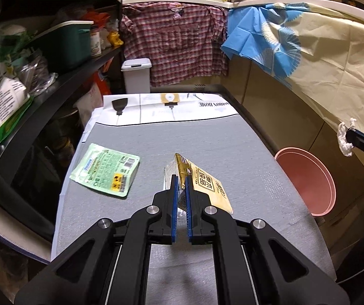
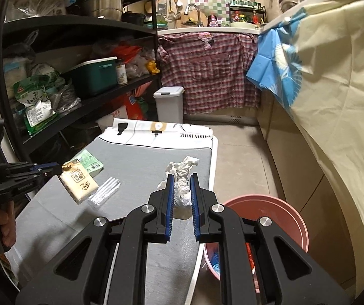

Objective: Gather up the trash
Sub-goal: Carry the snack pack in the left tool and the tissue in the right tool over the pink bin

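My left gripper (image 1: 180, 179) is shut on a yellow tissue packet (image 1: 204, 185), held above the grey table (image 1: 207, 139). The right wrist view shows that packet (image 2: 79, 181) hanging from the left gripper (image 2: 57, 169) at the left. My right gripper (image 2: 181, 178) is shut on a crumpled white tissue (image 2: 183, 175), lifted over the table's right side. In the left wrist view that tissue (image 1: 344, 137) shows at the far right in the right gripper (image 1: 349, 136). A pink bucket (image 2: 265, 216) stands on the floor by the table's right edge, also the pink bucket (image 1: 306, 180). A green packet (image 1: 105, 171) lies flat on the table.
A clear plastic wrapper (image 2: 104, 190) lies on the table near the green packet (image 2: 90, 162). A white lidded bin (image 1: 136, 75) stands beyond the table's far end. Black shelves (image 2: 80, 58) crowd the left side; cloth-draped cabinets (image 2: 334, 101) run along the right. A printed cloth (image 1: 169, 106) covers the far table end.
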Demonstrator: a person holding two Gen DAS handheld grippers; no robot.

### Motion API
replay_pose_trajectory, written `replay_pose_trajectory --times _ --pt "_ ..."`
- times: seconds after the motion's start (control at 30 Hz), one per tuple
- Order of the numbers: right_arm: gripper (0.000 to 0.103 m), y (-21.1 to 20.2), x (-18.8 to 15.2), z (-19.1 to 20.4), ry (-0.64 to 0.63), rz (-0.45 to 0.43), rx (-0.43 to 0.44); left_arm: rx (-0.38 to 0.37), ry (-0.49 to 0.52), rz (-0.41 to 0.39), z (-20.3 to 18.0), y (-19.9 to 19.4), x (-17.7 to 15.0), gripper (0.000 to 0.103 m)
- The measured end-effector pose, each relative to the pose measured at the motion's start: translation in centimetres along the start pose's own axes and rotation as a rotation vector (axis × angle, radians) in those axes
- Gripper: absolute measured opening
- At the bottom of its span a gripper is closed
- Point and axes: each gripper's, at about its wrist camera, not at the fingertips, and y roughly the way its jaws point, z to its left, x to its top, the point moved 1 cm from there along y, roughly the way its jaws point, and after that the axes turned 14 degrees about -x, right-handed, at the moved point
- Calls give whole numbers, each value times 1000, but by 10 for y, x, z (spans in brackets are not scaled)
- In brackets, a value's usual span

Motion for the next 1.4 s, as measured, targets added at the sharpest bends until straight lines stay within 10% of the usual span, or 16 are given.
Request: replay_pose_trajectory --times 1.4 --pt "13 25 -26 -85 130 86 -187 -145 118 1 -121 60 41 5"
